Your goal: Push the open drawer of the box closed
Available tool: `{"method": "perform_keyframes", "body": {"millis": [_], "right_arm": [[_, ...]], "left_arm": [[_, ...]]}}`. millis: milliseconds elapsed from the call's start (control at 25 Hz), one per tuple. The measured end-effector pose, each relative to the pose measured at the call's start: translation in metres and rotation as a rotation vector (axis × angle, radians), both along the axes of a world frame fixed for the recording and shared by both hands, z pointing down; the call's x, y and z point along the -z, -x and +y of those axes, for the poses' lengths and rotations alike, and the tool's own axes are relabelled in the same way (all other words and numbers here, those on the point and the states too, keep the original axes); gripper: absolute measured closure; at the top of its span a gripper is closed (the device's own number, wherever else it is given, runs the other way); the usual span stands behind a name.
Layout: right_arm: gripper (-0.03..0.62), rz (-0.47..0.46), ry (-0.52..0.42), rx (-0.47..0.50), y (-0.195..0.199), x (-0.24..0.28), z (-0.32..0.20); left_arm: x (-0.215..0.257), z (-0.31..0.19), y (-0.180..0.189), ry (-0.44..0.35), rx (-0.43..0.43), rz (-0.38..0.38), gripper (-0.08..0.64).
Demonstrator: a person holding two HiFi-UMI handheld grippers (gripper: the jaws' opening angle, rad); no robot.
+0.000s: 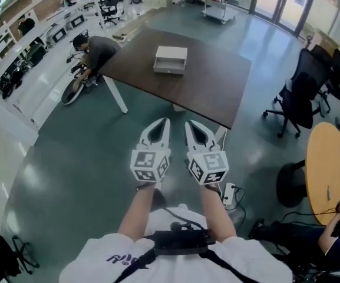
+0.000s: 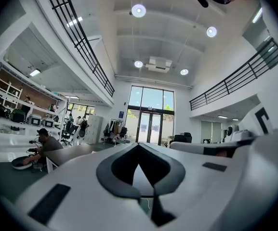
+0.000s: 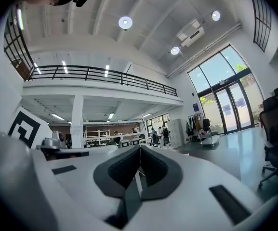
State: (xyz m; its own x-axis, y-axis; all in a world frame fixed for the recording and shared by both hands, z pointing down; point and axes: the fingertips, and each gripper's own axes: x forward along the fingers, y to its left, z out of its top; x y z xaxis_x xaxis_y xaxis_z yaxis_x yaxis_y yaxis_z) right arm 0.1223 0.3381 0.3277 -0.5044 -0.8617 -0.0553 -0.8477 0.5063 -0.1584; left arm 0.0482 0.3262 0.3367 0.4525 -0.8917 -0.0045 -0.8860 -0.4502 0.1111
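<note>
A white box (image 1: 170,59) with its drawer pulled slightly out toward me sits on the dark table (image 1: 217,87), far ahead in the head view. Both grippers are held side by side over the floor, well short of the table. My left gripper (image 1: 165,121) is shut with nothing in it, its tips meeting in its own view (image 2: 138,147). My right gripper (image 1: 189,123) is also shut and empty (image 3: 139,148). Both gripper views point up at the ceiling and far walls, so the box is not in them.
A person (image 1: 96,52) crouches by a bicycle at the table's left corner. Black office chairs (image 1: 302,93) stand to the right, beside a round wooden table (image 1: 329,170). A power strip (image 1: 230,192) lies on the green floor near my feet.
</note>
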Motion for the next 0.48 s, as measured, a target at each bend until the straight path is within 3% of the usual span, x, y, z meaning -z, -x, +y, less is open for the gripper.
{"method": "perform_keyframes", "body": {"millis": [280,480], "right_arm": [[0.588,0.013,0.005,-0.015,0.049,0.009,-0.094],[0.588,0.106,-0.016,-0.029,0.106,0.011,-0.159]], "left_arm": [[0.022,-0.087,0.055,-0.066,-0.004,0.002,0.551],[0.036,-0.154,0.125,-0.097,0.021,0.029,0.551]]}}
